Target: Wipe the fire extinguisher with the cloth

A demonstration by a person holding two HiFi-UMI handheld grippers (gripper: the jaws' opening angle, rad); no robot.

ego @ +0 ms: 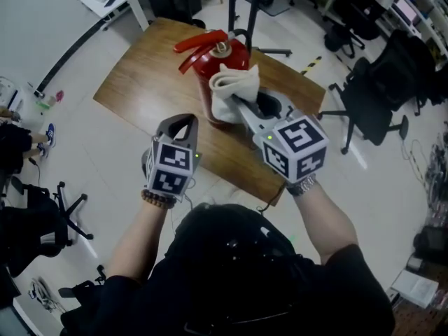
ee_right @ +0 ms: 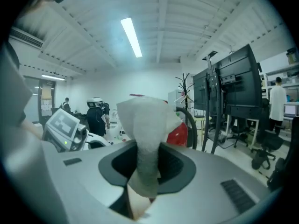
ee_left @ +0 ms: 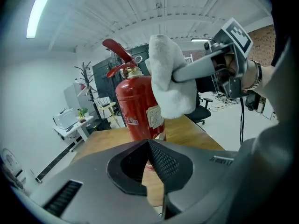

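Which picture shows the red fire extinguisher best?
The left gripper view: the fire extinguisher stands upright, with body, label and red handle plain. The head view looks down on it, the cloth covering part. The right gripper view shows only a red sliver behind the cloth.

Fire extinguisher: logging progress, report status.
Right gripper shut on white cloth, against upright red fire extinguisher. Left gripper shut, empty, short of it. Nothing in the way.

Red fire extinguisher [ego: 207, 82]: stands upright on the wooden desk [ego: 147, 82], red levers on top, pale label on its side. White cloth [ego: 234, 89]: sits bunched, clamped in the right hand-held gripper [ego: 245, 109], lies against the cylinder's upper side.
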